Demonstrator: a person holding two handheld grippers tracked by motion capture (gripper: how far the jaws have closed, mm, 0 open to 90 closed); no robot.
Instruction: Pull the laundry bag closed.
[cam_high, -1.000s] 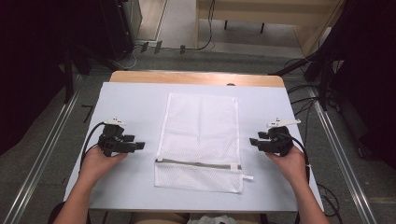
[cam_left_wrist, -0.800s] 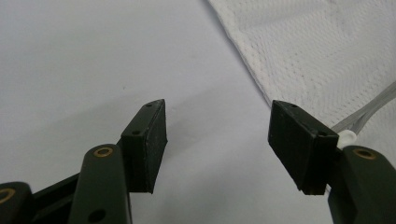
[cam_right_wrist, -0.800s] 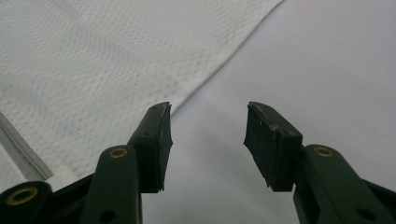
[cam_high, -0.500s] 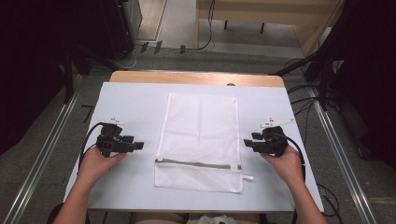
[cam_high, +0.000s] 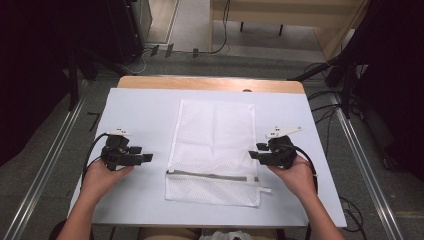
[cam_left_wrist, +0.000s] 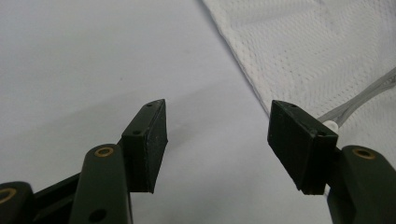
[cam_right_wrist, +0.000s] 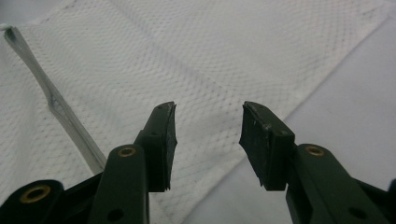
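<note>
A white mesh laundry bag (cam_high: 214, 150) lies flat in the middle of the table, its grey zipper (cam_high: 212, 175) running across near the front end. My left gripper (cam_high: 146, 158) is open just left of the bag's left edge, pointing right at it. In the left gripper view the bag (cam_left_wrist: 327, 56) fills the upper right, beyond the open jaws (cam_left_wrist: 217, 140). My right gripper (cam_high: 253, 154) is open at the bag's right edge, pointing left. The right gripper view has its jaws (cam_right_wrist: 208, 140) over the mesh (cam_right_wrist: 187, 60) with the zipper (cam_right_wrist: 60, 112) at left.
The table is covered by a white sheet (cam_high: 140, 115) with a wooden strip (cam_high: 210, 83) at its far edge. Cables (cam_high: 325, 100) and dark stands sit on the floor around it. Bare sheet lies on both sides of the bag.
My right gripper has moved left and slightly forward, up to the bag's right edge. My left gripper has shifted a little toward the near side of the table.
</note>
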